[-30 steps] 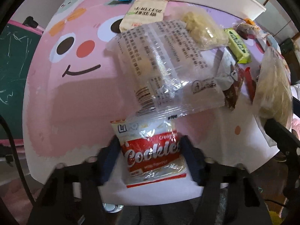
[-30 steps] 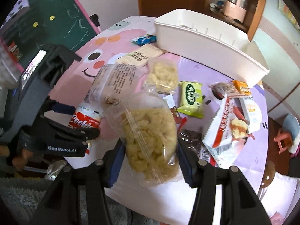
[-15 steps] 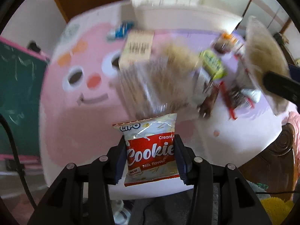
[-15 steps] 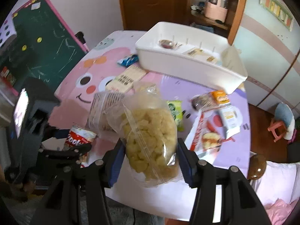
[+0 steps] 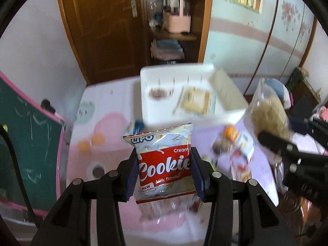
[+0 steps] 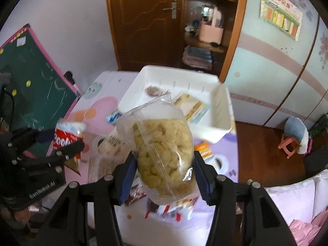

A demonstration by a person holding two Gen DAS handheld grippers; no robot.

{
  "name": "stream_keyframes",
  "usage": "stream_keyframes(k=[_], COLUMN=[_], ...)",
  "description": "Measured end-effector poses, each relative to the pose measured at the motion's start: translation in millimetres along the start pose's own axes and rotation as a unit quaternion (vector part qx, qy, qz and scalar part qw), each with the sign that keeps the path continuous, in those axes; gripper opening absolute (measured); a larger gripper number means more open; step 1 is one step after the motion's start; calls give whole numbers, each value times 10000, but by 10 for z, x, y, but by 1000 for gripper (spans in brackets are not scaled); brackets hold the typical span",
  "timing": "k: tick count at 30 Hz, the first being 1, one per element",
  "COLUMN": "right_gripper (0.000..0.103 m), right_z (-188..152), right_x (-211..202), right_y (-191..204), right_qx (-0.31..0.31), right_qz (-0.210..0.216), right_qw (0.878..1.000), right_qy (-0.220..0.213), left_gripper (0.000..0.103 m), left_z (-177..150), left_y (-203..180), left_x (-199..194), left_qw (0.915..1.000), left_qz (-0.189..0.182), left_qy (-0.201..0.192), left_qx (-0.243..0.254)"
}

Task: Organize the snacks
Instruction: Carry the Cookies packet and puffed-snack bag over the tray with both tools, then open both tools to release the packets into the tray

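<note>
Left hand-held gripper (image 5: 164, 174) is pinching the cookie packet (image 5: 163, 162); right hand-held gripper (image 6: 164, 170) is clamping the puffed-snack bag (image 6: 162, 151) above the bench (image 6: 205, 217).

A red and white cookie packet (image 5: 164, 162), printed "Cookies" and "Milk flavour", stands upright off the tabletop (image 5: 106, 143), pinched at both side edges. A clear bag of pale yellow puffed pieces (image 6: 164, 153) is likewise held upright in the air, its sealed top tilted left. Beyond both sits a white rectangular bin (image 6: 222, 110) holding a tan flat packet (image 6: 192, 106) and a small dark round snack (image 6: 152, 90). More wrapped snacks (image 6: 110, 141) lie scattered flat below.
</note>
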State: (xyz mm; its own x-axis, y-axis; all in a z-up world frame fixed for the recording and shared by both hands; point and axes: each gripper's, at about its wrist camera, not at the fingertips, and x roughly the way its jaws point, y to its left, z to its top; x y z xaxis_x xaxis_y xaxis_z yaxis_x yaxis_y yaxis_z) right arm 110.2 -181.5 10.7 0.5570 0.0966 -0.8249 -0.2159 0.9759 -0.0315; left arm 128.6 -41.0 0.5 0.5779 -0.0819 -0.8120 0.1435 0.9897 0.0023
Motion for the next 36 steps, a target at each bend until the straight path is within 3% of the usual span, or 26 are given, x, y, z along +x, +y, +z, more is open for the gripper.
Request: stream_keyframes(k=[9,14,23,33,34,36], right_gripper=[54,54,54,55,55,55], right_z=[690,1011,1336,1465,1474,1481], right_x=[293,596,1082,1439,1457,1479], right_y=[-439,-692,-872,-882,-890,-904], right_qx=[427,764,930,935,952,987], right_qz=[-122,-109,-183,-177,-151,-89], right_qw=[9990,9970,9950,9938,9936,9933], right_qy=[-78,33,305,583,586,595], left_gripper=[45,45,45,46,48,64], left_z=[907,1240,1511,1591,1594,1602], left_y=[-131,-141,-183,-189,-185,-163], left_x=[437,794,1321,1591,1601,1614], left_qw=[9998,9998,9993,9987,9986,9980], left_qz=[27,35,166,375,417,526], left_qy=[-170,-8,233,292,282,285], left_qx=[-74,-189,-224,-171,-172,-206])
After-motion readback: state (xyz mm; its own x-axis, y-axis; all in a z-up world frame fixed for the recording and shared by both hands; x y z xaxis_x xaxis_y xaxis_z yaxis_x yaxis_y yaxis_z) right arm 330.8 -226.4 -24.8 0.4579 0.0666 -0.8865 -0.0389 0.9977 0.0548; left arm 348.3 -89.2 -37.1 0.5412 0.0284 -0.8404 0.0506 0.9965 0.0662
